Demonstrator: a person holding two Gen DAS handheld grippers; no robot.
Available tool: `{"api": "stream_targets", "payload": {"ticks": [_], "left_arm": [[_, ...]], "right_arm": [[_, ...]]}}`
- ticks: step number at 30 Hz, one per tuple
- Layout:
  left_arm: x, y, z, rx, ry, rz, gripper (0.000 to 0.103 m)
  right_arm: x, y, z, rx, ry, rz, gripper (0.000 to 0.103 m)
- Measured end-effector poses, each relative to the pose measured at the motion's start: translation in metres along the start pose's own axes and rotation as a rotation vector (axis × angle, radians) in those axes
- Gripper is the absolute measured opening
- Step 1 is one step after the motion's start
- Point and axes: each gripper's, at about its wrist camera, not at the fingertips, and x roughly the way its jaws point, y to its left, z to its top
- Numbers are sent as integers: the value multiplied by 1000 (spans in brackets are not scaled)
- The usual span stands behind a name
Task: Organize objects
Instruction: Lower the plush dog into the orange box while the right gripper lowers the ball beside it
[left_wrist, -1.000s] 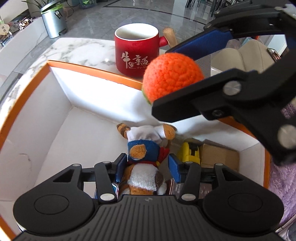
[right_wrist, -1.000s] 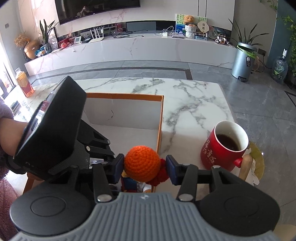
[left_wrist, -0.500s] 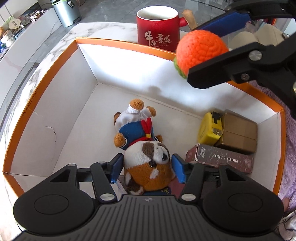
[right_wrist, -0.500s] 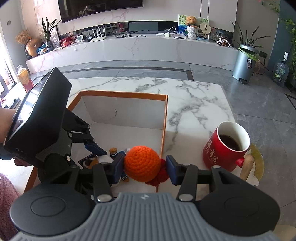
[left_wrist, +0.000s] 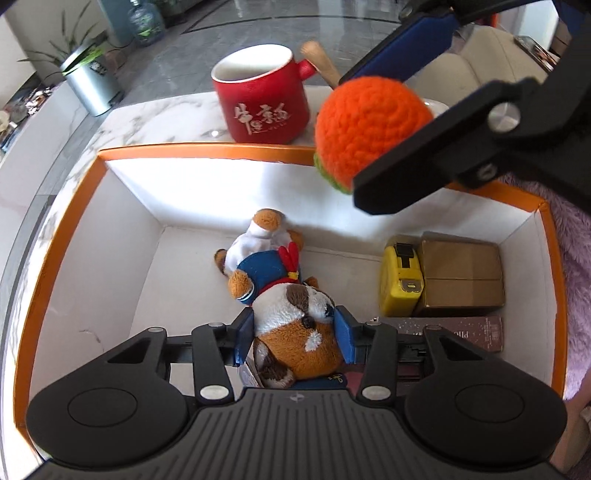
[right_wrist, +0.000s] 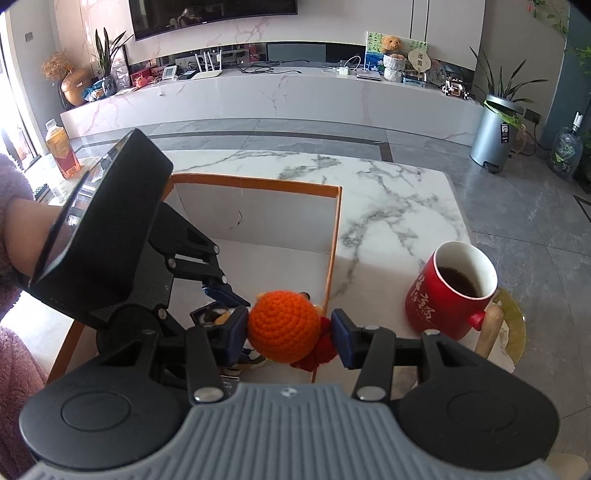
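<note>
A brown and white plush dog (left_wrist: 291, 325) in a blue outfit lies on the floor of the white box with the orange rim (left_wrist: 207, 153). My left gripper (left_wrist: 294, 338) reaches down into the box, its jaws closing, with both blue pads against the dog's head. An orange crocheted ball (right_wrist: 282, 326) with a green and red base hangs over the box's edge (right_wrist: 334, 236), and my right gripper (right_wrist: 290, 332) is shut on it. That ball (left_wrist: 369, 125) also shows large in the left wrist view.
A yellow tape measure (left_wrist: 400, 280), a brown carton (left_wrist: 461, 273) and a dark card box (left_wrist: 454, 332) fill the box's right corner. A red mug (right_wrist: 443, 299) of dark drink stands on the marble table (right_wrist: 388, 206) beside the box. A juice bottle (right_wrist: 62, 151) stands far left.
The left gripper let the plush dog down onto the box floor, widened, then narrowed on its head while rolling slightly. The right gripper and its ball stayed put.
</note>
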Motion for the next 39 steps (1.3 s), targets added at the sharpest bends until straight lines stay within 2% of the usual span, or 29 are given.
{"api": "stream_targets", "payload": {"ticks": [4, 8, 10, 14, 17, 20, 23, 26, 29, 32, 39], "left_arm": [[-3, -1, -14, 5, 17, -45, 53], [-17, -12, -23, 93, -5, -62, 52], [-23, -8, -22, 112, -26, -93, 47], [-26, 5, -20, 25, -31, -163, 46], [-13, 4, -21, -17, -18, -116, 55], [-16, 3, -26, -49, -39, -99, 56], [-24, 3, -33, -89, -65, -79, 56], [-28, 1, -37, -94, -76, -64, 56], [-28, 2, -38, -115, -77, -44, 55], [-29, 6, -43, -145, -98, -60, 51], [-39, 8, -49, -126, -116, -91, 48]], "right_arm": [[1, 0, -4, -6, 15, -6, 51], [2, 5, -4, -31, 14, -20, 51], [2, 4, -4, -26, 14, -21, 51], [2, 2, -3, -14, 20, -20, 51], [5, 7, -3, -31, 25, -37, 51], [4, 12, -3, -58, 26, -47, 51], [2, 15, -3, -81, 28, -9, 51], [4, 27, 0, -194, 32, 0, 51], [18, 40, 3, -355, 80, 2, 51], [33, 49, 1, -476, 129, 21, 51], [63, 53, -2, -615, 239, -4, 51]]}}
